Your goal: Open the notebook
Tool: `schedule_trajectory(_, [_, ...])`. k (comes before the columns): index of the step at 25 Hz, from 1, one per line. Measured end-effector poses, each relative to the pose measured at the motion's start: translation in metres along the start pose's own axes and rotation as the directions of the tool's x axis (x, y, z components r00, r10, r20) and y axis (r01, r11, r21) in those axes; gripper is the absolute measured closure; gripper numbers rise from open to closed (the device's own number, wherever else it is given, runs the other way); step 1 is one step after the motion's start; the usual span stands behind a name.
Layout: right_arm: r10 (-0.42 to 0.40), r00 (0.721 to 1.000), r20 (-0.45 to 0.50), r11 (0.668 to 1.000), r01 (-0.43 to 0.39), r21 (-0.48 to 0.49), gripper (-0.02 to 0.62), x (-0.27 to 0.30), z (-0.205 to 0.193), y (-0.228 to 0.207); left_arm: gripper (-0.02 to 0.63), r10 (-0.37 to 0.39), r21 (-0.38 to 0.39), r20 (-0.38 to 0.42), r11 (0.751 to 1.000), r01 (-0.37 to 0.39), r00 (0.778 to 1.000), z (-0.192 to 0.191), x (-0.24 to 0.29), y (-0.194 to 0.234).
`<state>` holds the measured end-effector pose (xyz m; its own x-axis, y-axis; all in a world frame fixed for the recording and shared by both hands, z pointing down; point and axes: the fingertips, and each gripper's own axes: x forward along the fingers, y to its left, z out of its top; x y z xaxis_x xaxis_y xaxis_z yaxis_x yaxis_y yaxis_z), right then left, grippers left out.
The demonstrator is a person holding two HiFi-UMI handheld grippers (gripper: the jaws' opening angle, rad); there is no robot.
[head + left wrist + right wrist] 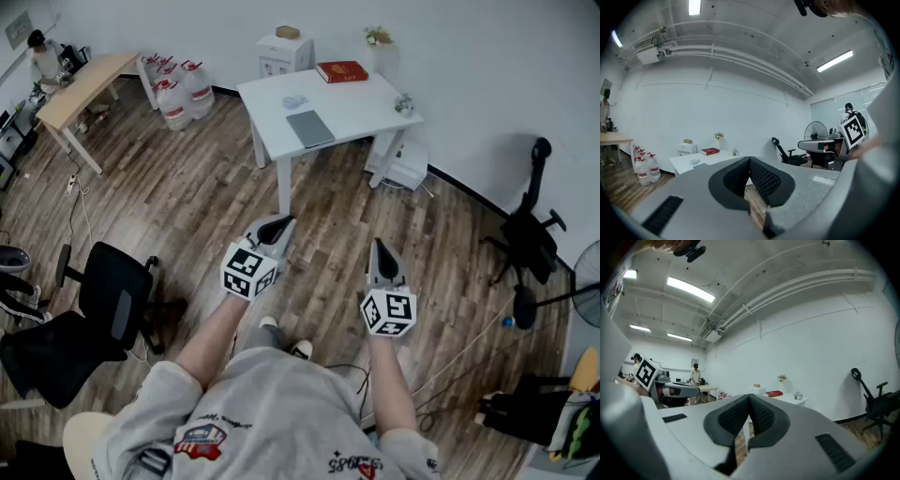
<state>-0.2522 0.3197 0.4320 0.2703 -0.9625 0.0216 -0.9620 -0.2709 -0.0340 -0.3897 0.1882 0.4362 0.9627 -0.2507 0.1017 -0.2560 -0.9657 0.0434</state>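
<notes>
1. Notebook (309, 128) in the head view lay closed on the white table (367, 108), well apart from the left gripper (279, 225) and right gripper (379, 247), which hung over the floor; the task looked unstarted.
2. Left gripper view: jaws were pressed together on nothing.
3. Right gripper view: jaws were likewise together, empty; the approach and the opening were left.

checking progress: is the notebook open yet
No, the notebook lies shut and flat on the table.
</notes>
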Motion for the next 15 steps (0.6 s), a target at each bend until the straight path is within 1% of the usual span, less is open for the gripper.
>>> schedule_trajectory(3, [0.028,1.0,0.008,0.999,-0.029,0.035,0.604,0.004,-0.003,0.0,0.601,0.005,0.001,0.008,1.0,-0.005,1.0,0.002,0.001,0.003])
schedule_trajectory(7, [0.039,0.999,-0.01,0.998,-0.039,0.043,0.604,0.006,-0.009,-0.001,0.598,0.018,0.008,0.007,1.0,-0.018,1.0,-0.001,0.004,0.005])
schedule_trajectory(8, [0.039,0.999,-0.009,0.998,-0.039,0.045,0.604,0.007,-0.009,-0.001,0.58,0.019,0.005,0.005,1.0,-0.019,1.0,-0.002,0.005,0.005])
schedule_trajectory(11, [0.034,0.999,0.001,0.997,-0.034,0.066,0.603,0.007,-0.011,-0.007,0.421,0.032,-0.007,-0.006,0.999,-0.032,0.999,-0.005,0.009,0.006])
schedule_trajectory(12, [0.032,0.999,0.003,0.997,-0.032,0.076,0.603,0.006,-0.011,-0.009,0.38,0.038,-0.009,-0.008,0.999,-0.038,0.999,-0.005,0.01,0.007])
schedule_trajectory(15, [0.027,1.0,0.0,0.997,-0.027,0.079,0.603,0.006,-0.01,-0.014,0.308,0.058,-0.015,0.0,0.998,-0.058,0.998,-0.005,0.013,0.008])
